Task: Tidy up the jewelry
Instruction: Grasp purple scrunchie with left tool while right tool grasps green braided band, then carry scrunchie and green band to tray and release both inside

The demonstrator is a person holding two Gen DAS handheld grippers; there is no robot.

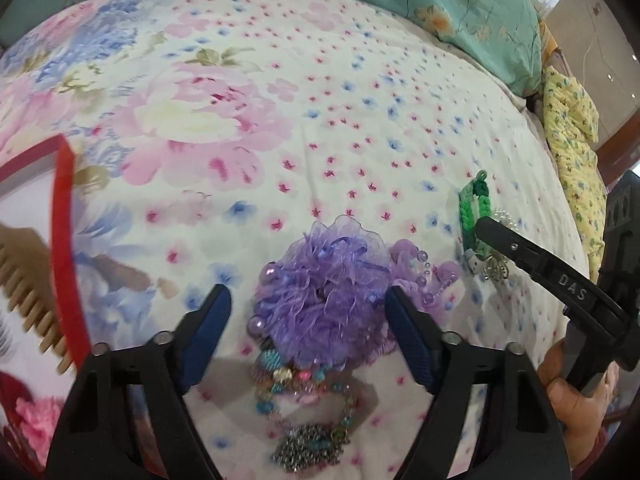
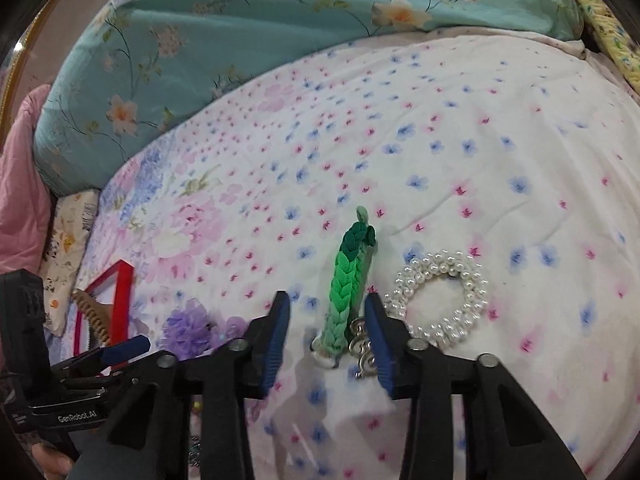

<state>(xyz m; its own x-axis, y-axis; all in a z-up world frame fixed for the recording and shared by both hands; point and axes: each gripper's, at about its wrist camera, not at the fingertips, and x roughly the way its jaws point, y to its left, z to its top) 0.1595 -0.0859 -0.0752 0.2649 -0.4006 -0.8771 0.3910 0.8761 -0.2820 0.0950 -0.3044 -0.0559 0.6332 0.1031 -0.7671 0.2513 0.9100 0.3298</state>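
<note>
Your left tool [image 1: 308,312] hangs spread wide around the purple scrunchie [image 1: 324,284], not gripping. Just behind the scrunchie, toward you, a beaded necklace [image 1: 308,412] touches it; close now and you may snag the beads and drag both. Your right tool [image 2: 326,320] is also spread, straddling the green braided bracelet [image 2: 346,292]. A metal charm [image 2: 360,350] sits against the bracelet's near end, pearl bracelet [image 2: 440,300] beside it: tangling risk on the soft bedspread [image 2: 480,140].
</note>
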